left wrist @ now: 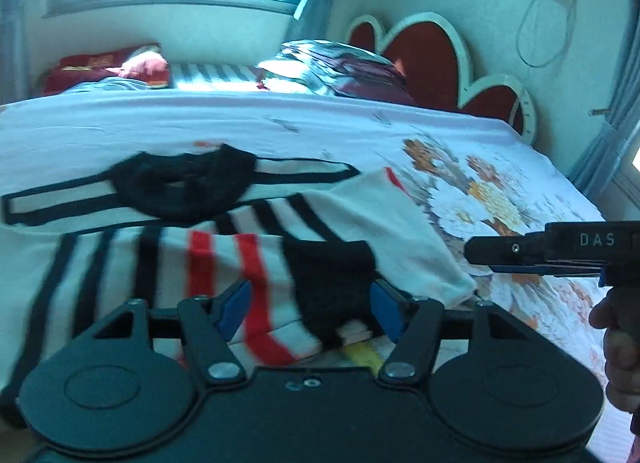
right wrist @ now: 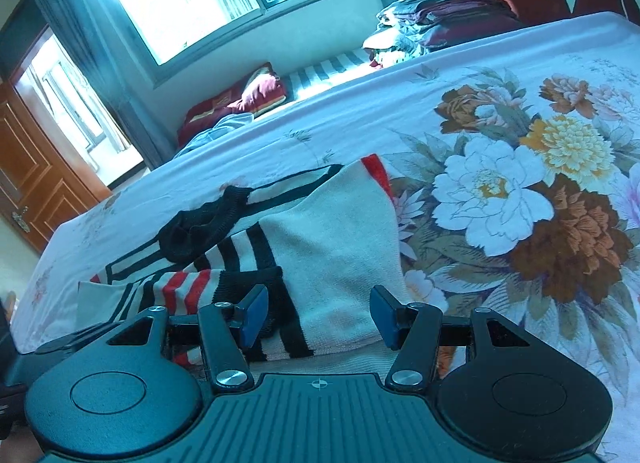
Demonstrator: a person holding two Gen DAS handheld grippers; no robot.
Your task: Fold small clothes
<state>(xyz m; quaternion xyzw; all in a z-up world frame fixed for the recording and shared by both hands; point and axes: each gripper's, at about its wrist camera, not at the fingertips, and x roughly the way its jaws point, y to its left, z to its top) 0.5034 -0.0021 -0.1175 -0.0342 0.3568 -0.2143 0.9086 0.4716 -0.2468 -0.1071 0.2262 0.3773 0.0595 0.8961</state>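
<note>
A white knit sweater (left wrist: 120, 263) with black and red stripes and a black collar (left wrist: 184, 187) lies folded on the floral bedsheet (left wrist: 500, 191). My left gripper (left wrist: 310, 303) hovers low over its near edge with the jaws apart. A red-striped sleeve with a black cuff (left wrist: 328, 275) lies between the blue pads, which do not press on it. My right gripper (right wrist: 319, 315) is open too, just short of the sweater's (right wrist: 332, 231) plain white fold. In the left wrist view the right gripper (left wrist: 472, 253) comes in from the right, edge-on, past the sweater's right edge.
A person's hand (left wrist: 616, 343) holds the right gripper's handle. Behind the bed stand a red heart-shaped headboard (left wrist: 424, 51), a pile of folded bedding (left wrist: 332, 67) and a red pillow (left wrist: 104, 67). A wooden door (right wrist: 24, 167) is at far left. The flowered sheet (right wrist: 500, 183) spreads to the right.
</note>
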